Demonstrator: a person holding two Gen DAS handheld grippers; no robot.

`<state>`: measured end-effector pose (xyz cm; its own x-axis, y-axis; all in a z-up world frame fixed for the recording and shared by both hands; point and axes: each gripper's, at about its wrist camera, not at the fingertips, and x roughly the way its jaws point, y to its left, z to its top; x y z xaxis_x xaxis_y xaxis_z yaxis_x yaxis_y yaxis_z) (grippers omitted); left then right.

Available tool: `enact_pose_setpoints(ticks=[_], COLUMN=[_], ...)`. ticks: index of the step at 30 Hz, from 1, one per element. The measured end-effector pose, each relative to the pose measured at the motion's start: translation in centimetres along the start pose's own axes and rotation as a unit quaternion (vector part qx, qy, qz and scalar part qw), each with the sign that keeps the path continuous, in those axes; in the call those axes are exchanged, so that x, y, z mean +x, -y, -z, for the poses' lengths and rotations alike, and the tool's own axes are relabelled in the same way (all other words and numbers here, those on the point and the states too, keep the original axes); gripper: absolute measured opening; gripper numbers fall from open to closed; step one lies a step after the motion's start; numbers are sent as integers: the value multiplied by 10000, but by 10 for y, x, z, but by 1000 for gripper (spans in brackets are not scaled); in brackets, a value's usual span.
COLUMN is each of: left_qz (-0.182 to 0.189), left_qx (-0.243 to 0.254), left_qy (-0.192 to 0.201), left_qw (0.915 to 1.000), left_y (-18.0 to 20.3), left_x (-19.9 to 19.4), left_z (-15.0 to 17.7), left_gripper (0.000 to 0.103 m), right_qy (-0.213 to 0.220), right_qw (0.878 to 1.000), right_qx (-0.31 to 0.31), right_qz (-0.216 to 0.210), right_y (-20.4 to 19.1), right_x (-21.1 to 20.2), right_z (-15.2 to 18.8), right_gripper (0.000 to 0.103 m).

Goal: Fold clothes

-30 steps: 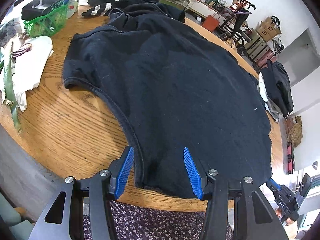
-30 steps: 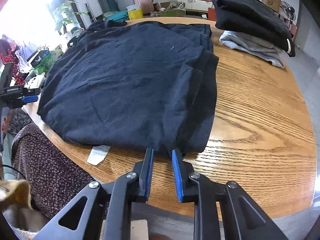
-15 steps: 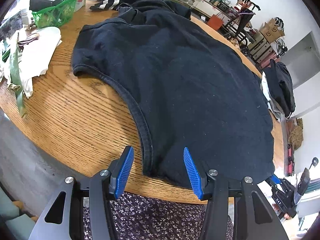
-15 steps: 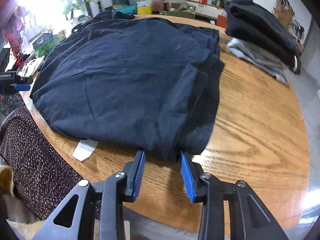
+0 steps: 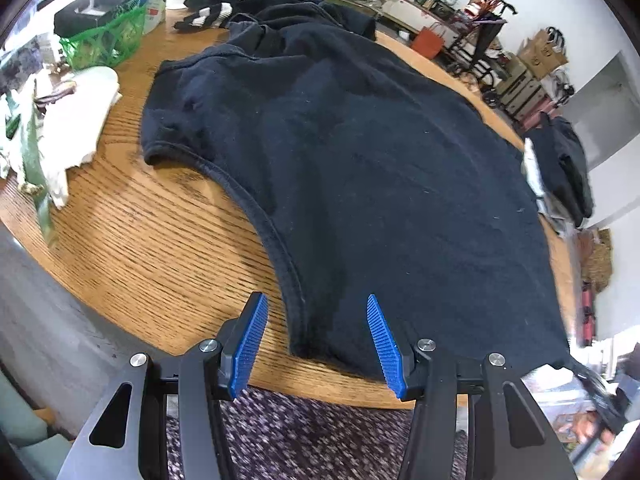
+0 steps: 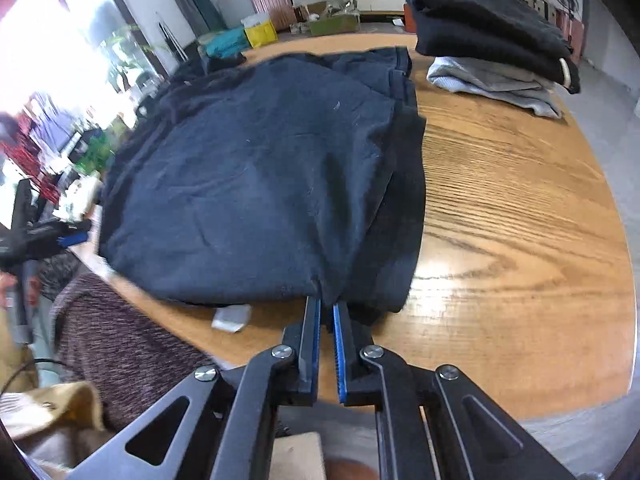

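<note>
My right tongs (image 6: 327, 308) have just been closing and now pinch the near hem corner of the black cotton T-shirt (image 6: 256, 184), the fabric drawn up into a small peak between the blue ribbed pads. The shirt lies spread across the round oak-grained wooden surface (image 6: 520, 220), its hem along the near edge, a white care tag (image 6: 231, 317) poking out from under it just beside my right tongs. My left tongs (image 5: 318, 344) stand spread over the other hem corner; the cloth lies between the pads, but they do not press on it. At the far right edge of the surface sits a stack of folded black and grey garments (image 6: 492, 44). At the far left edge stands a green mesh basket (image 5: 105, 42), with a white cloth (image 5: 76, 120) near it.
</note>
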<state>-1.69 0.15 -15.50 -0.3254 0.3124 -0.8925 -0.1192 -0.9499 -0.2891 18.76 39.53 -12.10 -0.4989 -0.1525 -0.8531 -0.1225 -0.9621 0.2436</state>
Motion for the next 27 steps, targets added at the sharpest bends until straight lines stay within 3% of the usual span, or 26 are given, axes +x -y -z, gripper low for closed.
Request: enact_pose_setpoints(ticks=[2, 6, 9, 10, 12, 15, 21, 22, 24, 26, 27], left_qz=[-91, -100, -353, -393, -466, -439, -285, -295, -273, -251, -246], left_qx=[-35, -438, -669, -686, -784, -896, -450, -430, -423, -417, -405], left_qy=[55, 246, 304, 287, 81, -305, -393, -366, -370, -373, -362], left_qw=[9999, 9987, 9967, 9965, 9958, 9945, 9978, 9980, 9980, 9981, 9982], left_y=[-4, -27, -43, -47, -51, -52, -25, -23, -21, -19, -17], left_x=[2, 1, 2, 4, 16, 35, 39, 40, 41, 43, 43], left_z=[-6, -30, -50, -55, -63, -64, -55, -54, -55, -55, -55], left_gripper=[54, 54, 54, 54, 54, 54, 54, 52, 26, 12, 11], right_qy=[200, 325, 222, 205, 170, 26, -268, -282, -272, -233, -196], right_qw=[9994, 9986, 9986, 9990, 9996, 10000, 9996, 9995, 9993, 9992, 9991], right_qx=[220, 399, 312, 232, 72, 28, -7, -18, -25, -32, -41], right_qz=[-163, 84, 365, 315, 215, 57, -131, -172, -245, -324, -363], right_y=[1, 9, 13, 9, 1, -7, -14, -15, -18, -21, -23], right_x=[-18, -27, -18, -15, -10, 5, 36, 41, 46, 49, 50], right_z=[2, 2, 1, 1, 1, -1, -2, -2, -6, -12, -15], right_gripper=[6, 2, 11, 28, 43, 49, 50, 50, 50, 51, 52])
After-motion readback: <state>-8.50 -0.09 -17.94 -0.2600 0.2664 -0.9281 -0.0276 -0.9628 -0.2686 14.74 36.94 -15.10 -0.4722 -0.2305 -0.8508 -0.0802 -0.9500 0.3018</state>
